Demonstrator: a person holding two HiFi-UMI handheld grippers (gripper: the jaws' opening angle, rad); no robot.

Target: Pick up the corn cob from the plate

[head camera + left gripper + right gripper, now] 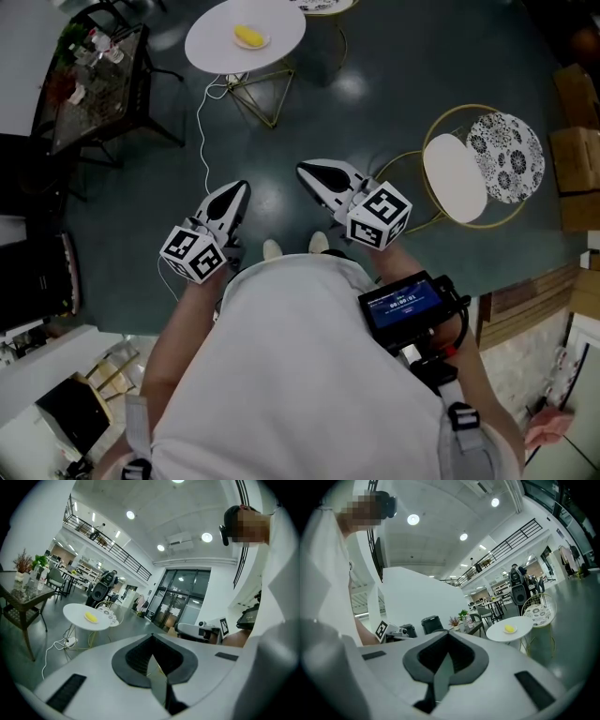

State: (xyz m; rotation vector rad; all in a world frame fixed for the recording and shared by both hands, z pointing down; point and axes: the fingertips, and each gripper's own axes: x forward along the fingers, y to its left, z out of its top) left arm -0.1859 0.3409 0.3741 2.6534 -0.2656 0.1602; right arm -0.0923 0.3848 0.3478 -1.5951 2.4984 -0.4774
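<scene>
A yellow corn cob [248, 37] lies on a small white plate [265, 43] on a round white table [211, 45], far ahead across the dark floor. My left gripper [238, 191] and right gripper [304, 170] are held close to my body, side by side and well short of that table. Both are shut with nothing in them. In the left gripper view the corn cob [91, 617] is small on the table [77, 612], left of the closed left gripper [151, 657]. The right gripper view shows the corn cob [509, 629] to the right of the closed right gripper [447, 657].
A second round white table [455, 176] with a gold frame and a patterned seat [507, 157] stand to the right. A dark side table [94, 86] with plants is at the far left. A white cable [201, 122] runs over the floor. Cardboard boxes [576, 141] line the right edge.
</scene>
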